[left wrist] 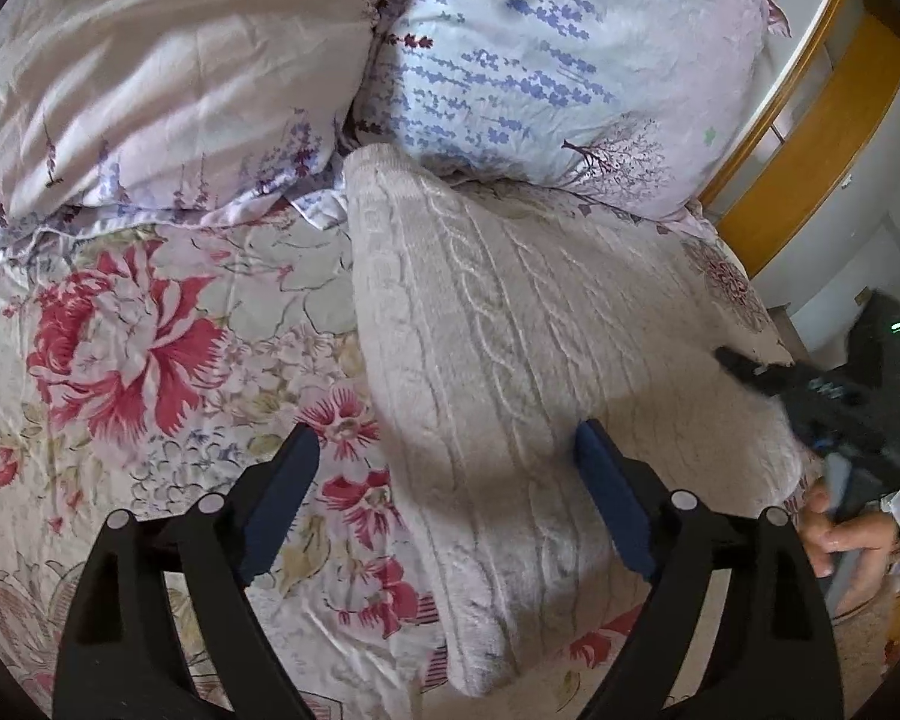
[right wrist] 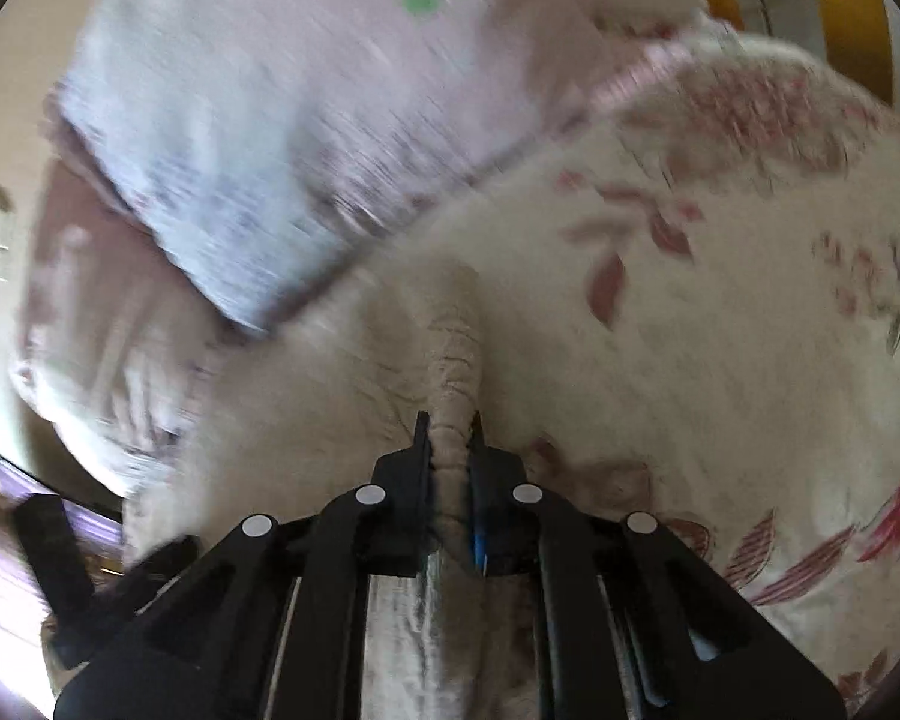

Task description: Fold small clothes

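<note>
Knit garment (left wrist: 510, 348): pale cream, cable pattern, lying on the floral bedspread (left wrist: 150, 360), its far end reaching the two pillows (left wrist: 540, 72) at the headboard. Left gripper (left wrist: 444, 498): jaws spread wide, nothing held; right finger (left wrist: 612, 504) over the garment's near part, left finger over the bedspread beside it. Right gripper (right wrist: 450, 438): jaws pressed together, pinching a bunched ridge of the knit (right wrist: 456, 360) at the garment's edge nearest the bedside. Right wrist view blurred. From the left view the right gripper (left wrist: 744, 369) shows at the garment's right edge, a hand (left wrist: 840, 534) on its handle
</note>
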